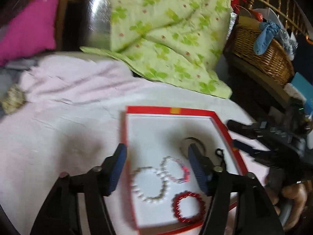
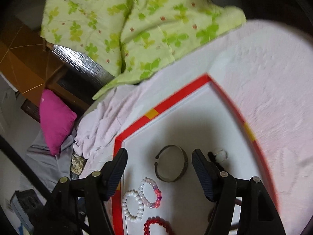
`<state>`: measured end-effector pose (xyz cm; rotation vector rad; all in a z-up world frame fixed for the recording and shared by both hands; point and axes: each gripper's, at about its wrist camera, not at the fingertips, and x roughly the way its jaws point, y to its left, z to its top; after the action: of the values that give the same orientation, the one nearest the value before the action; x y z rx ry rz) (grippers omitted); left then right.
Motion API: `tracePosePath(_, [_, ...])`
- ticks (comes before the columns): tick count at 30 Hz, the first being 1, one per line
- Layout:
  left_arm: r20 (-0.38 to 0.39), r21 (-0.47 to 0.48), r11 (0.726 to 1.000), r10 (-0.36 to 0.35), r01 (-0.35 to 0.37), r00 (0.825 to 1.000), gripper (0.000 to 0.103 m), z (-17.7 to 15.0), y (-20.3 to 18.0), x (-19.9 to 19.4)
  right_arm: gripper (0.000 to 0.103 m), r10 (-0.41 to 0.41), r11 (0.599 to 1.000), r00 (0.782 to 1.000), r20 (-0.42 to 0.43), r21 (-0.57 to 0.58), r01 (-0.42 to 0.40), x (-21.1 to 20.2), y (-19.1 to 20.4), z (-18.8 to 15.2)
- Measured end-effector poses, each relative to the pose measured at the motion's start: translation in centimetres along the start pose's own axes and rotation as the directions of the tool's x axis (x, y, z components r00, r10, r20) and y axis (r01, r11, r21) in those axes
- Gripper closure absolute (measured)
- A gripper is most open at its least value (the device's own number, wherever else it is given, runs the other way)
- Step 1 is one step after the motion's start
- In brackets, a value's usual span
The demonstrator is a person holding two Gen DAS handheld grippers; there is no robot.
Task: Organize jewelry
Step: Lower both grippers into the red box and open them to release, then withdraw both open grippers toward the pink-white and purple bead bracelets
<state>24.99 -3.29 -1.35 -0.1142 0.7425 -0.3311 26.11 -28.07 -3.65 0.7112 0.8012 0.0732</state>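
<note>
Both tongs gape wide and empty over the red-rimmed tray (image 2: 176, 98) on the bed: left tongs (image 1: 156, 168), right tongs (image 2: 159, 172). Nearest us in the tray lies the red bead bracelet (image 2: 158, 226), then the white pearl bracelet (image 2: 133, 205) touching the pink-clear bracelet (image 2: 151, 192). Beyond sits the dark metal cuff (image 2: 172, 164), with a small ring (image 2: 221, 154) to its right. Far off lie the green quilt (image 2: 137, 23) and magenta pillow (image 2: 55, 119). We judge we're choosing a piece; next we lower one pair around a single bracelet without snagging its neighbour.

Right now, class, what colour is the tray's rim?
Red, with yellow patches; clearest in the right wrist view.
</note>
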Motion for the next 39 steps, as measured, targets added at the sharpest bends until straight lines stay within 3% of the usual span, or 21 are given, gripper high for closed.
tracePosePath(4, [-0.033, 0.009, 0.994, 0.108, -0.108, 0.994, 0.03, -2.0, -0.2, -2.2, 0.031, -0.048, 0.996, 0.996, 0.073, -0.075, 0.053, -4.6, 0.5, -0.7])
tracePosePath(6, [-0.082, 0.032, 0.99, 0.137, -0.135, 0.987, 0.03, -3.2, -0.8, -2.8, 0.031, -0.065, 0.994, 0.992, 0.107, -0.084, 0.074, -6.7, 0.3, -1.3])
tracePosePath(10, [-0.105, 0.088, 0.984, 0.165, -0.156, 0.981, 0.03, -5.8, -2.4, -4.6, 0.031, -0.114, 0.98, 0.985, 0.128, -0.146, 0.133, -11.1, -1.2, -5.0])
tracePosePath(12, [-0.102, 0.121, 0.981, 0.164, -0.151, 0.981, 0.03, -7.2, -3.3, -5.6, 0.032, -0.147, 0.976, 0.983, 0.113, -0.146, 0.163, -12.8, -2.8, -7.2])
tracePosePath(17, [-0.065, 0.173, 0.972, 0.175, -0.161, 0.983, 0.03, -11.3, -5.3, -9.2, 0.033, -0.127, 0.992, 0.991, 0.028, -0.021, 0.128, -16.4, -6.8, -11.0])
tracePosePath(21, [-0.045, 0.205, 0.964, 0.182, -0.169, 0.982, 0.03, -14.4, -6.3, -11.3, 0.033, -0.165, 0.984, 0.985, 0.041, -0.057, 0.167, -19.3, -7.5, -13.6])
tracePosePath(28, [-0.02, 0.239, 0.951, 0.205, -0.194, 0.979, 0.029, -15.2, -6.7, -11.3, 0.033, -0.207, 0.976, 0.978, -0.012, -0.069, 0.206, -19.3, -8.9, -14.8])
tracePosePath(39, [-0.085, 0.239, 0.952, 0.218, -0.192, 0.972, 0.029, -14.2, -6.5, -8.4, 0.033, -0.209, 0.978, 0.974, -0.089, -0.012, 0.209, -16.0, -9.1, -13.5])
